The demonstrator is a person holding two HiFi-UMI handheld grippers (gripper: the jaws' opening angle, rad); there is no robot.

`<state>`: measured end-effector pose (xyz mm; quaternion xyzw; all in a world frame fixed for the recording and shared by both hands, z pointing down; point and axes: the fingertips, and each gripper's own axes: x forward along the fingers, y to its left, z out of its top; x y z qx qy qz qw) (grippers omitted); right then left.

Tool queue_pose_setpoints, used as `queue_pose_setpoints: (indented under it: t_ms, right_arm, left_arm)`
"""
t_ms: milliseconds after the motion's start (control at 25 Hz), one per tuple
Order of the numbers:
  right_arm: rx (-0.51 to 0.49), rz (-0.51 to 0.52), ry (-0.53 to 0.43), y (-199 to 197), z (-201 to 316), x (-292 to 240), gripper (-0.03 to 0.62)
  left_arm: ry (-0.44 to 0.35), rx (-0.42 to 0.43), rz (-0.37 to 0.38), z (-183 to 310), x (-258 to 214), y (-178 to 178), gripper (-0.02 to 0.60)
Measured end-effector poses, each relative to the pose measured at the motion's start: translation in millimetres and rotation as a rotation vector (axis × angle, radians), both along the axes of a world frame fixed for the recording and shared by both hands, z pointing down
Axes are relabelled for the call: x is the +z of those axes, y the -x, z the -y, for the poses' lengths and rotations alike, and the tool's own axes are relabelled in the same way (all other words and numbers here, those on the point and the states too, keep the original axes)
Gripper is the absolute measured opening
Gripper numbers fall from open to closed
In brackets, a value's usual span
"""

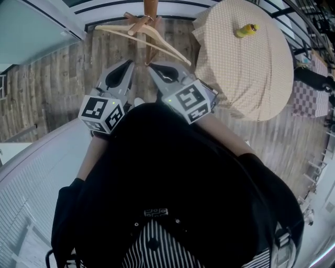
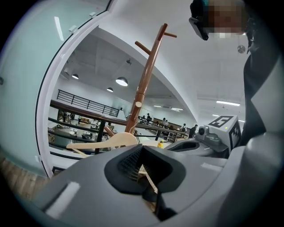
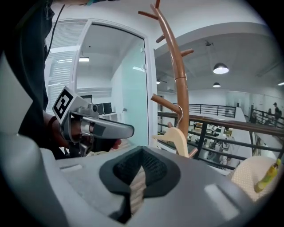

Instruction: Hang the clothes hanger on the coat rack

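Observation:
A pale wooden clothes hanger [image 1: 152, 35] hangs by its metal hook from a low peg of the brown wooden coat rack [image 1: 151, 8]. In the right gripper view the hanger [image 3: 176, 138] sits against the rack pole [image 3: 179, 80], free of both grippers. The left gripper view shows the hanger [image 2: 106, 142] just beyond the jaws, in front of the rack [image 2: 146, 80]. My left gripper [image 1: 127, 64] and right gripper [image 1: 152, 67] are side by side, close to the person's chest, short of the hanger. Both are shut with nothing held.
A round table with a cream cloth [image 1: 261, 84] stands to the right of the rack, a yellow bottle [image 1: 246, 30] on it. A glass wall [image 1: 31, 26] is at the left. A railing [image 3: 222, 122] runs behind the rack. The floor is wood planks.

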<state>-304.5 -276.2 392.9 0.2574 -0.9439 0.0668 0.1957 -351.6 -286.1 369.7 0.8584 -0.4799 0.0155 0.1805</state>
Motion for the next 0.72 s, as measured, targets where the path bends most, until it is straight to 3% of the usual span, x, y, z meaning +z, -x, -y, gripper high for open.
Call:
queue_pose_setpoints:
  t_ms: [720]
  right_arm:
    - [-0.049,-0.025,-0.005,23.1,-9.8,5.9,0.000]
  left_arm:
    - [0.004,-0.007,-0.002,-8.1,6.0,19.8,0.003]
